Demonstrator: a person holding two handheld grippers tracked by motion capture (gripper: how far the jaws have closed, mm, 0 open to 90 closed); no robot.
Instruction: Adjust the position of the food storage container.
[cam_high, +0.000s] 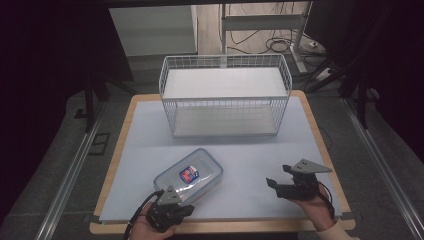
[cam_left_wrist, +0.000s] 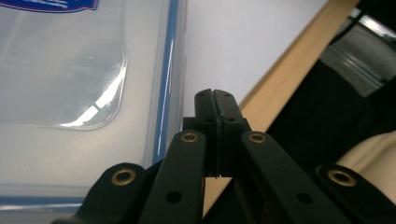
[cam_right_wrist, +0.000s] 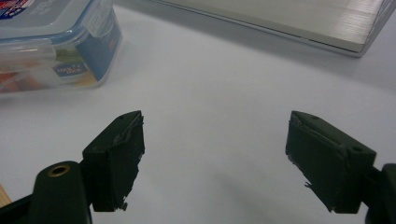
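Judging by looks, the box (cam_high: 189, 176) was rigid, slick plastic, best gripped at its rim; left gripper (cam_left_wrist: 215, 99) clenched beside it, right gripper (cam_right_wrist: 212, 158) released.

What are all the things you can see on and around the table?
Box: one, clear plastic with a blue-edged lid and a sticker, front left on the sheet.
Basket: one, white wire, at the back middle of the table.
Sheet: one, pale, covering most of the table top.
Table: one, light wood edge around the sheet.
Cables: several, dark, on the floor behind the table.
Left tool: one, black, shut, beside the box's near edge.
Right tool: one, black, open, over the sheet at front right.
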